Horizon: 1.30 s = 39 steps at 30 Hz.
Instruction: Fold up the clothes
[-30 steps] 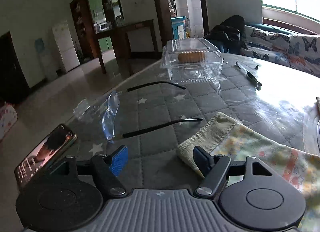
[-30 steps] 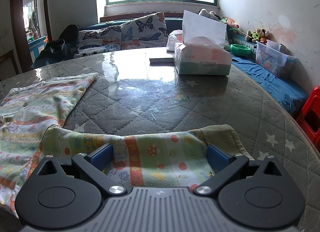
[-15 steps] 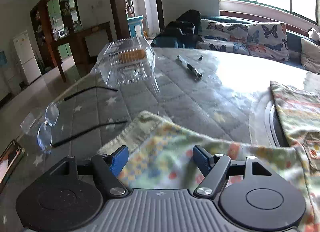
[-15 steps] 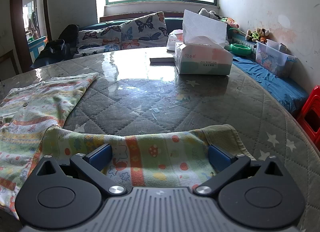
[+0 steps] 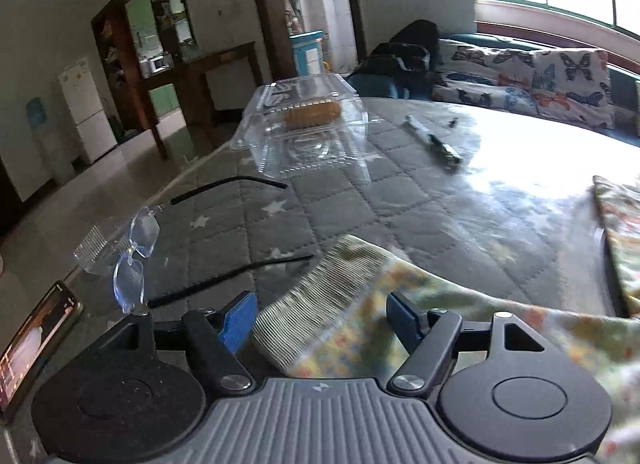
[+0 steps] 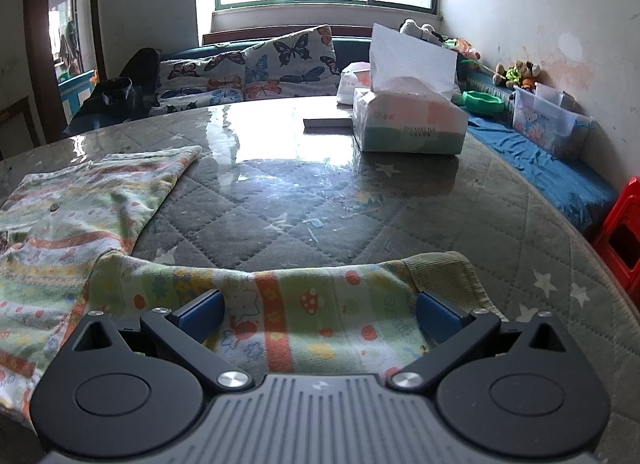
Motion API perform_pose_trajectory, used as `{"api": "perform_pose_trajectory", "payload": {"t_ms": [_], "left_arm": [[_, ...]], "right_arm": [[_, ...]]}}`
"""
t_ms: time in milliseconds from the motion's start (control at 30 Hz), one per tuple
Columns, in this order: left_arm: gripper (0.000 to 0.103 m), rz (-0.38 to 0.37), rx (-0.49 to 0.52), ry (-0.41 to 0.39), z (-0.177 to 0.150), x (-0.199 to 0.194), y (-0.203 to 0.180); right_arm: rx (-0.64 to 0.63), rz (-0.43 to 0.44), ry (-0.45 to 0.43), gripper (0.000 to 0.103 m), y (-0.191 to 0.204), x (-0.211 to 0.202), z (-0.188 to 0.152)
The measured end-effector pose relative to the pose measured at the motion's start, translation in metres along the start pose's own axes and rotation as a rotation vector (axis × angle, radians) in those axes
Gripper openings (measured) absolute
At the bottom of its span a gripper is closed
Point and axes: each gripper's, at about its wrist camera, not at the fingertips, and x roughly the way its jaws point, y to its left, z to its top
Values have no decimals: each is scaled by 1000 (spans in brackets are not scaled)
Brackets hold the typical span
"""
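A child's patterned garment with mushroom and flower prints lies spread on the grey quilted table. In the left wrist view one sleeve with a ribbed cuff (image 5: pixel 320 304) lies between the fingers of my open left gripper (image 5: pixel 320 320). In the right wrist view the other sleeve (image 6: pixel 320 312) with its ribbed cuff (image 6: pixel 444 276) lies between the fingers of my open right gripper (image 6: pixel 320 314). The garment's body (image 6: pixel 72 223) stretches to the left. Neither gripper has closed on the cloth.
Eyeglasses (image 5: pixel 136 252) and a phone (image 5: pixel 36 340) lie at the table's left edge. A clear plastic food box (image 5: pixel 308 127) and a pen (image 5: pixel 432 139) lie further back. A tissue box (image 6: pixel 408 123) stands at the back right. A red stool (image 6: pixel 624 236) stands beside the table.
My left gripper has swung back leftward, so the sleeve cuff now sits between its fingers and the glasses and phone are back in view. The right gripper has barely moved.
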Motion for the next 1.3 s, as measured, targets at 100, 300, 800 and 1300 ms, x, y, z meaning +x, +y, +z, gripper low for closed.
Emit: {"api": "perform_pose_trajectory", "payload": {"t_ms": [100,300,800,1300], "left_arm": [[74,-90,26,-16,-7,-25,-14],[76,-287,148,-40,-32,-75,-62],[85,-361,289,-54,-74,-103,-101],[103,-404,205,-72,-66,-127,-100]], "right_arm": [[-35,36,-12,103,13,-12,0],[-109,138,-34,103,46,-36,-2],[-215,229,-9,103,85,-64,-47],[53,-9,-71,100,-22,-69,-41]]}}
